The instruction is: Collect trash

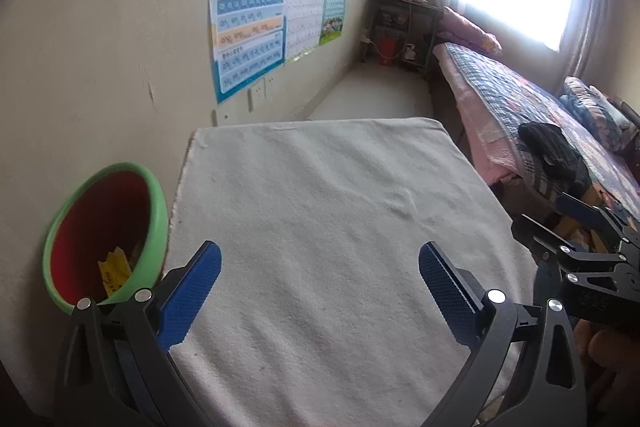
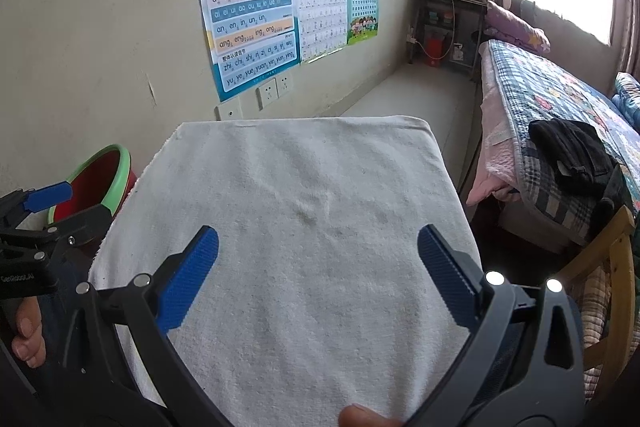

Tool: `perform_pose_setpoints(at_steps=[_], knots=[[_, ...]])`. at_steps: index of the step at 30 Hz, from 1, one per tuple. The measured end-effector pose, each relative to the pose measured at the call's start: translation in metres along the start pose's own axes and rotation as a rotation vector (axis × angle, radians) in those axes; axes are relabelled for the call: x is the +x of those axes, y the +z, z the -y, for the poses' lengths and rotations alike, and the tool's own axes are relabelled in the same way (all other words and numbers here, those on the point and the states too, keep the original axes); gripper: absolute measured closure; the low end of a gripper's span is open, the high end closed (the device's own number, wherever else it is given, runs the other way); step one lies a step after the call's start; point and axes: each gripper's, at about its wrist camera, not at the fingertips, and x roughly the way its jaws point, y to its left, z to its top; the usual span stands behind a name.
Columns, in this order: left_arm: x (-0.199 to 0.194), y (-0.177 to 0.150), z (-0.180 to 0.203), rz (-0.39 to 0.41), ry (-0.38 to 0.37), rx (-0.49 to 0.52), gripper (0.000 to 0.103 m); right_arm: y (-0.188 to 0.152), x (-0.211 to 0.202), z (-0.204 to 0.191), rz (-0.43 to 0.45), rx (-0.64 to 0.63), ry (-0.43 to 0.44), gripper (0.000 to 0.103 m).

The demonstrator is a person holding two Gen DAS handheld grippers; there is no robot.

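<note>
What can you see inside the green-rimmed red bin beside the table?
Inside the bin, the left wrist view shows a yellow wrapper lying low against its red wall. The near rim and the left gripper cover the bottom, so any other trash is hidden.

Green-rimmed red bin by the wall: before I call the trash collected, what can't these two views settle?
- Green-rimmed red bin: left wrist view shows one yellow wrapper; the near rim and left gripper hide the bottom.
- Right wrist view: the left gripper's frame covers the bin's mouth.
- White towel-covered table: near edge cut off behind the right gripper.
- Floor beside the table: hidden.
</note>
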Motion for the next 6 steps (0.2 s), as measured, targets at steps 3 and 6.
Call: perform_pose_setpoints(at_steps=[3, 6], knots=[[-0.0003, -0.0004, 0.0011, -0.001, 0.004, 0.011, 0.008, -0.0004, -0.0005, -0.0003, -0.003, 0.002, -0.001, 0.005], [-0.0008, -0.0003, 0.0016, 0.001, 0.006, 0.017, 0.008, -0.0001, -0.0016, -0.0015, -0.002, 0.000, -0.001, 0.005]])
